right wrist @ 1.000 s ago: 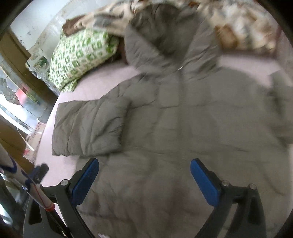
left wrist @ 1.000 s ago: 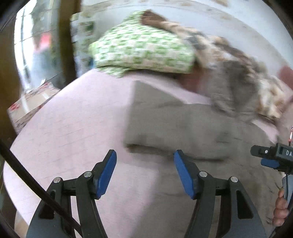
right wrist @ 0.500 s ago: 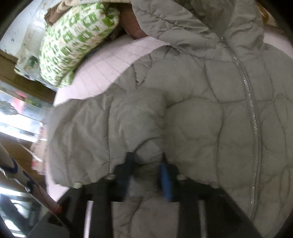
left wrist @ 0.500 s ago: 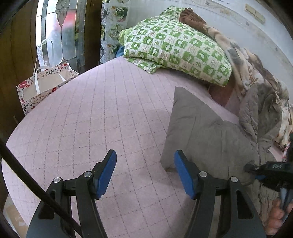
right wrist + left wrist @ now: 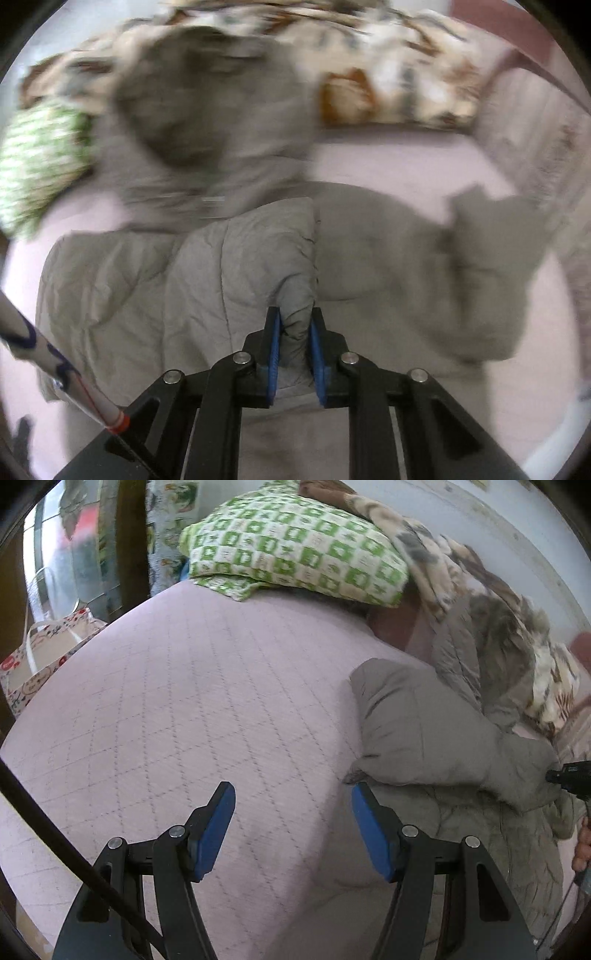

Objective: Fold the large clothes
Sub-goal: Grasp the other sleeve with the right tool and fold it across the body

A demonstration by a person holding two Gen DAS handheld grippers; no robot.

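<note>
My right gripper (image 5: 294, 343) was clamped on the left sleeve of the grey quilted puffer jacket (image 5: 236, 266) spread on the pink bed (image 5: 184, 701), so I could fold it inward. Left gripper (image 5: 291, 830) hung wide open, empty.

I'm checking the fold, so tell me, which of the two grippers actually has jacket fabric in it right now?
The right gripper: its blue pads are shut on a bunched fold of the grey jacket. The left gripper hangs open over the pink bedspread.
</note>
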